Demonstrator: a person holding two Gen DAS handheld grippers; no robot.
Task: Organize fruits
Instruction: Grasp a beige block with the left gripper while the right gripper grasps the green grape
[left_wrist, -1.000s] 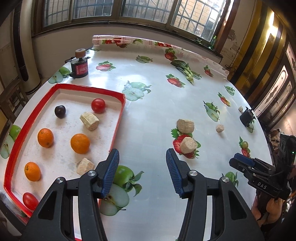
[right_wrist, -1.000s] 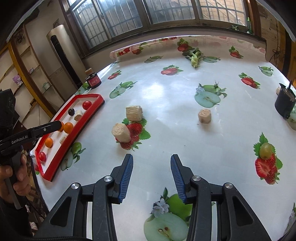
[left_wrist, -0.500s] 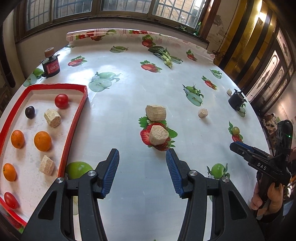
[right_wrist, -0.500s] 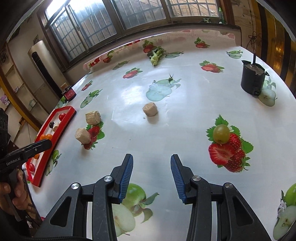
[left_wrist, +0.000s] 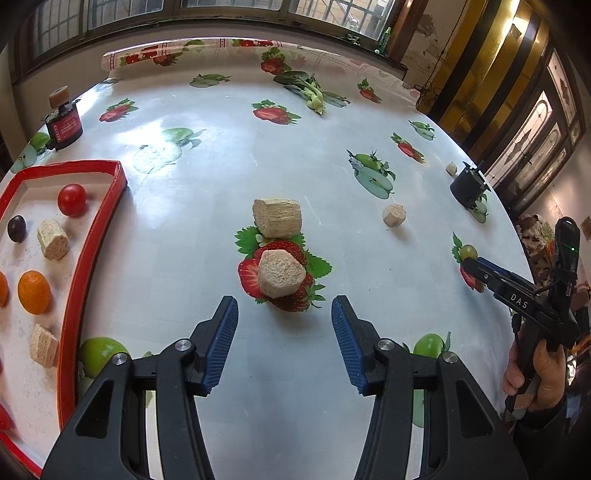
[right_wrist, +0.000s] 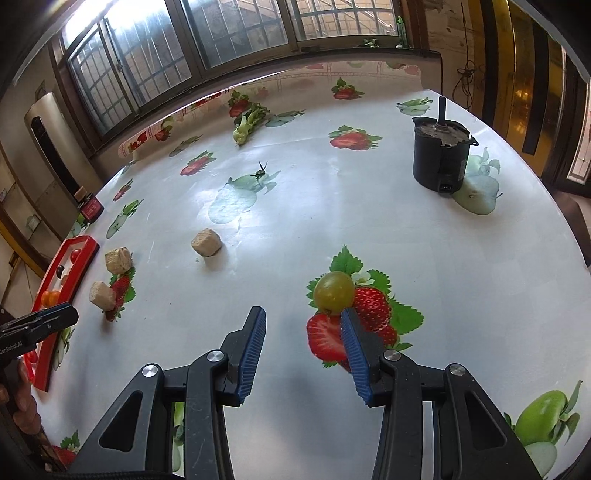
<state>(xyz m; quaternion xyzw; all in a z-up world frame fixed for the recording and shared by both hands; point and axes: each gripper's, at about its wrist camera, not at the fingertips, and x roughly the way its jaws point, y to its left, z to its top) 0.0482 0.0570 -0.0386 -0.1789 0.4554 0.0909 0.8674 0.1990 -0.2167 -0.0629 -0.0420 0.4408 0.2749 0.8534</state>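
Red tray (left_wrist: 92, 254) at your far left, holds oranges, tomatoes, beige chunks. Your left gripper (left_wrist: 284, 341) wide open, empty, beige chunk (left_wrist: 281, 272) just ahead. Your right gripper (right_wrist: 303, 350) wide open, empty, green grape (right_wrist: 334, 291) near right fingertip.

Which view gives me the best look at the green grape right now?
The right wrist view. The green grape sits large and sharp on the strawberry print, just ahead of the open right tool and slightly to its right. In the left wrist view the grape is small and far off near the right edge, beyond the other tool.
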